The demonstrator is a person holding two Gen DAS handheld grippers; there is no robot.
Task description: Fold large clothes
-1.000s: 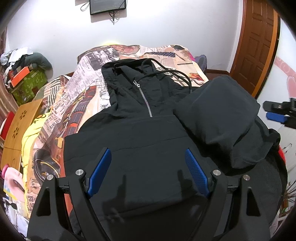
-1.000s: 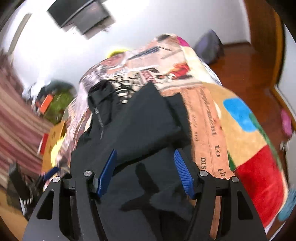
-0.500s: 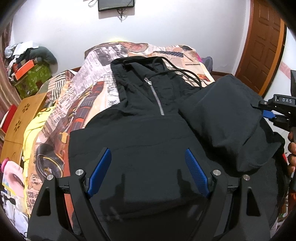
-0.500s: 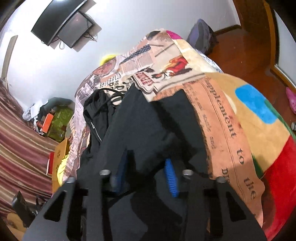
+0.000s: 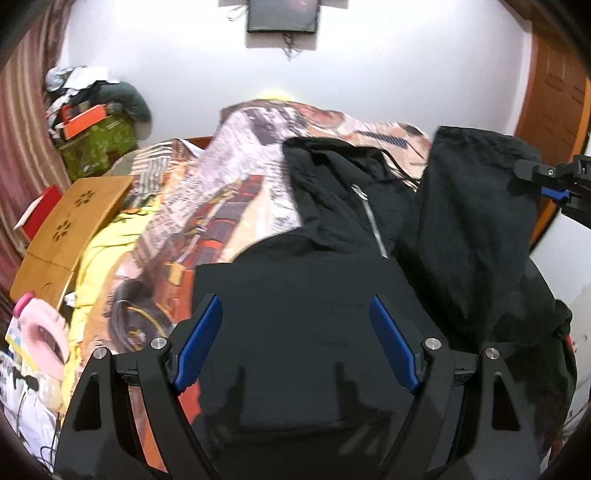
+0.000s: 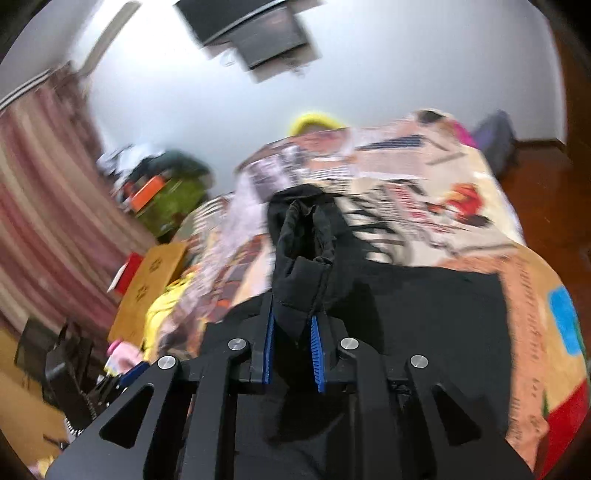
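A black zip hoodie (image 5: 314, 295) lies spread on a bed covered by a newspaper-print blanket (image 5: 236, 177). Its zipper (image 5: 373, 229) runs up to the hood. My left gripper (image 5: 295, 306) hovers over the hoodie's body, open, with nothing between its blue pads. The hoodie's sleeve (image 5: 472, 221) rises in a raised fold at the right, pulled up by my right gripper (image 5: 554, 181). In the right wrist view, my right gripper (image 6: 292, 314) has its jaws closing, and the pads pinch the bunched black sleeve (image 6: 303, 266) above the hoodie body (image 6: 424, 314).
A wooden lap table (image 5: 70, 221) and a yellow cloth (image 5: 107, 251) lie along the bed's left side. A green box (image 5: 96, 144) with clutter stands in the far left corner. A screen (image 5: 282, 14) hangs on the wall, and a wooden door (image 5: 554, 96) is at the right.
My right gripper closed on the sleeve and lifted it, so the sleeve now stands up from the hoodie. My left gripper stayed open and shifted, leaving the hoodie further right in its view.
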